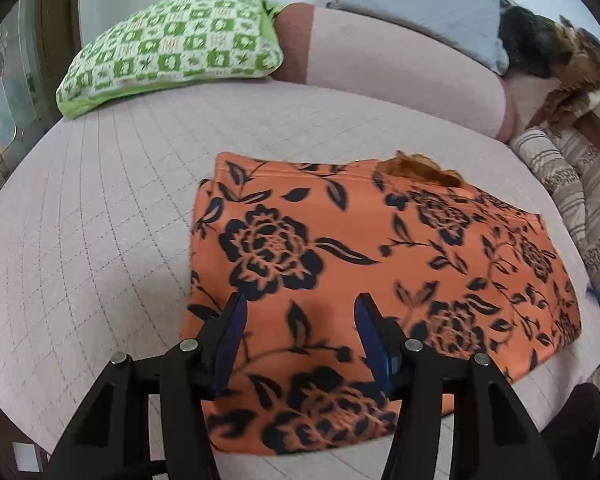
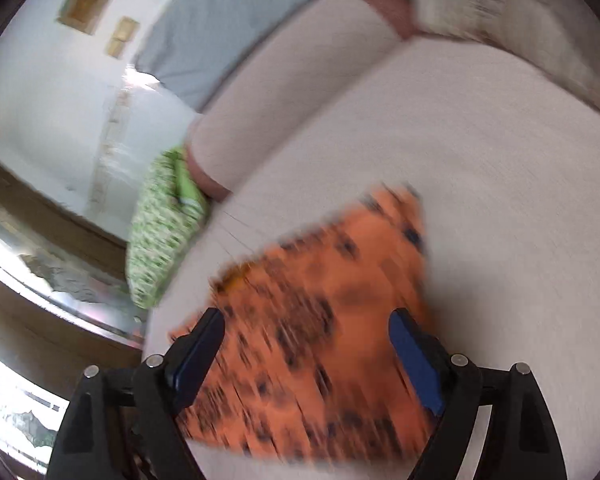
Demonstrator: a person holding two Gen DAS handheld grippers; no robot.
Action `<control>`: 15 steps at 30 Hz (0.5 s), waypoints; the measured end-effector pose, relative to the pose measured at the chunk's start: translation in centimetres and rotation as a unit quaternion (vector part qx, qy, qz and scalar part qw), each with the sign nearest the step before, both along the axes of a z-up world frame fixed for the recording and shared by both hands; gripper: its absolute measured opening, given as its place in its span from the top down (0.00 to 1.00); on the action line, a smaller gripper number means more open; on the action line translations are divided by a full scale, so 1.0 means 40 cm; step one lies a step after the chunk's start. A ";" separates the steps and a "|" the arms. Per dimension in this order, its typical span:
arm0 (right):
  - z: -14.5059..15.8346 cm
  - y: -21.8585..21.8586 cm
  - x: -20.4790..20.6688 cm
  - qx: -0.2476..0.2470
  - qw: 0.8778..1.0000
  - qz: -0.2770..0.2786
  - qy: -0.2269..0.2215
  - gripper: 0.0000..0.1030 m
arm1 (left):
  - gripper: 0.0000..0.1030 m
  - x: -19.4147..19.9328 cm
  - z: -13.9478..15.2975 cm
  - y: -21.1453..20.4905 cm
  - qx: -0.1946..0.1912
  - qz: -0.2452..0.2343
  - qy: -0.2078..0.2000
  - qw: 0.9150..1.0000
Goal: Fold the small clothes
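An orange garment with black flower print point(image 1: 360, 280) lies folded flat on the pale pink quilted bed point(image 1: 100, 208). A rust-coloured inner edge point(image 1: 420, 170) shows at its far side. My left gripper point(image 1: 300, 300) is open and empty, just above the garment's near left part. In the blurred, tilted right wrist view the same garment point(image 2: 320, 320) lies below my right gripper point(image 2: 308, 316), which is open and empty over it.
A green and white patterned pillow point(image 1: 172, 48) lies at the far left. A pink bolster point(image 1: 400, 76) and a grey pillow point(image 1: 420, 4) line the back. Striped cushions point(image 1: 568, 184) and a brown cloth point(image 1: 572, 80) are at the right. The bed's edge is near.
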State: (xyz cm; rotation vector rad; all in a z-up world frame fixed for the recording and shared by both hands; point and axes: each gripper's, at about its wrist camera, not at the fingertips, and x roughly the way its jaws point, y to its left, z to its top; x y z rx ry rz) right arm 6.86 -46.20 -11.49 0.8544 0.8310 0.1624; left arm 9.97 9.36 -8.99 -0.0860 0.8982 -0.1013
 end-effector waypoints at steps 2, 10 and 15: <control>-0.059 -0.004 -0.096 0.048 0.998 -0.020 0.025 0.16 | 0.45 -0.011 0.003 -0.024 0.000 -0.005 -0.003 1.000; -0.151 0.028 -0.104 0.119 0.989 -0.070 0.059 0.16 | 0.45 -0.047 0.010 -0.126 0.002 -0.038 -0.003 0.999; -0.185 0.007 -0.091 0.149 0.979 -0.135 0.042 0.36 | 0.44 -0.055 0.010 -0.162 0.007 -0.042 0.001 0.999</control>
